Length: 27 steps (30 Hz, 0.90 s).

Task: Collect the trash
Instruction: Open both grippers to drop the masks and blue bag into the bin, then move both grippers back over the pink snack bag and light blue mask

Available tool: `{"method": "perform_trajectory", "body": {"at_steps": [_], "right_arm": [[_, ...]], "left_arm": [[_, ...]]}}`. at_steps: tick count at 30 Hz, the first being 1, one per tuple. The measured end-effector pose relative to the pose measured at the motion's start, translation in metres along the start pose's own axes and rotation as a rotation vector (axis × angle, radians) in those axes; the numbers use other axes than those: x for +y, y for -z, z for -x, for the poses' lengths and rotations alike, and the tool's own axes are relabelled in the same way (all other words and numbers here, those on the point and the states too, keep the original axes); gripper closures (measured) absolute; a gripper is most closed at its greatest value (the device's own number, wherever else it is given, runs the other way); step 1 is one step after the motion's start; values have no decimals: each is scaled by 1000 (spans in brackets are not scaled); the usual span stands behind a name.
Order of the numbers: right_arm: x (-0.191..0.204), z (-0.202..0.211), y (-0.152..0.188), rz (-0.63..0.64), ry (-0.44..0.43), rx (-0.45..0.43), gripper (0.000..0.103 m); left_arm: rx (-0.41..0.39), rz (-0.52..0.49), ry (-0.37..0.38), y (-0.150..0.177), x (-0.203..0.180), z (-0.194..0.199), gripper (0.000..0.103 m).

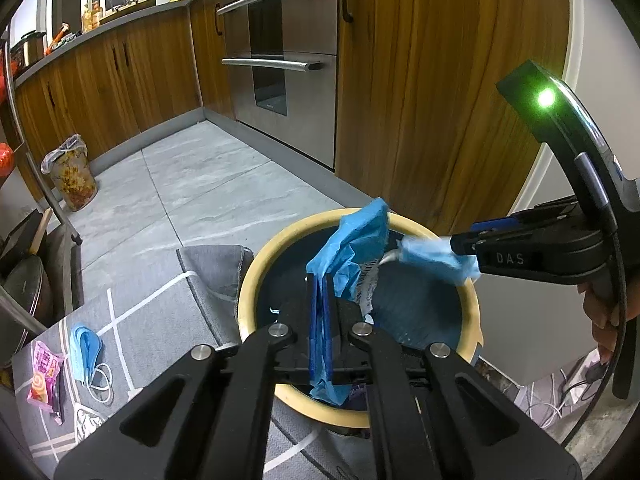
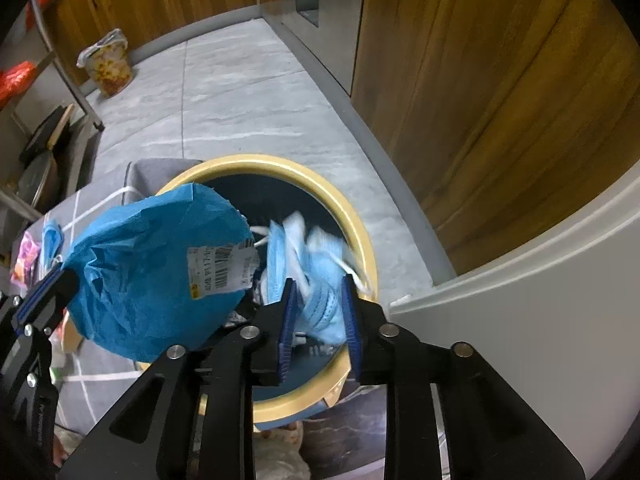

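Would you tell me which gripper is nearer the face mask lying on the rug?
Left. The left gripper hangs over the bin's rug side; the right gripper is across it, farther from that mask.

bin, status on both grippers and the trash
Left gripper shut on blue bag over bin. Right gripper open, mask dropping in. Nothing blocking.

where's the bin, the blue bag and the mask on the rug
bin [image 1: 256,276] left wrist view, yellow rim
blue bag [image 2: 152,276] right wrist view, middle of its crumpled side
mask [image 1: 85,346] left wrist view, blue pleated body
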State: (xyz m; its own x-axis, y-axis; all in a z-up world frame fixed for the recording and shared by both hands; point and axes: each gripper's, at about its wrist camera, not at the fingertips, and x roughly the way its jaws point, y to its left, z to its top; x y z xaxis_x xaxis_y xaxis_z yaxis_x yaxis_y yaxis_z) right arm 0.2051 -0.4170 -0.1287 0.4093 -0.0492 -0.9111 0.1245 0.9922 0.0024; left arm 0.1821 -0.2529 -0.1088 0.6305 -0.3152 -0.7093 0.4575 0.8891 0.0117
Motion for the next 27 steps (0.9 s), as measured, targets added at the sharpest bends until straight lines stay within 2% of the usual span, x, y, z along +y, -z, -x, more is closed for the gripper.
{"method": "perform_trajectory", "body": {"at_steps": [3, 6, 7, 9, 12, 14, 16, 18, 22, 27], "right_arm": [[0, 4, -1, 1, 5, -23, 65], [0, 8, -3, -4, 8, -48, 60], [0, 8, -3, -5, 10, -52, 58], [-2, 11, -3, -13, 9, -63, 52], [-1, 15, -3, -18, 7, -81, 43], [0, 19, -3, -18, 1, -95, 34], [1, 23, -3, -17, -10, -119, 26], [4, 29, -3, -14, -19, -144, 19], [9, 42, -5, -1, -26, -212, 11], [17, 57, -6, -6, -45, -291, 8]], "left_arm": [[-2, 14, -3, 0, 3, 2, 80], [-12, 28, -5, 0, 7, 6, 73], [-14, 31, -7, 1, 8, 7, 68], [-19, 40, -14, 2, 11, 10, 60], [-23, 49, -22, 3, 14, 14, 55], [-30, 51, -34, 4, 15, 17, 45], [-45, 56, -51, 5, 17, 22, 27], [-63, 65, -72, 7, 20, 27, 15], [-98, 78, -96, 10, 28, 39, 7], [-152, 75, -104, 12, 36, 57, 6]]}}
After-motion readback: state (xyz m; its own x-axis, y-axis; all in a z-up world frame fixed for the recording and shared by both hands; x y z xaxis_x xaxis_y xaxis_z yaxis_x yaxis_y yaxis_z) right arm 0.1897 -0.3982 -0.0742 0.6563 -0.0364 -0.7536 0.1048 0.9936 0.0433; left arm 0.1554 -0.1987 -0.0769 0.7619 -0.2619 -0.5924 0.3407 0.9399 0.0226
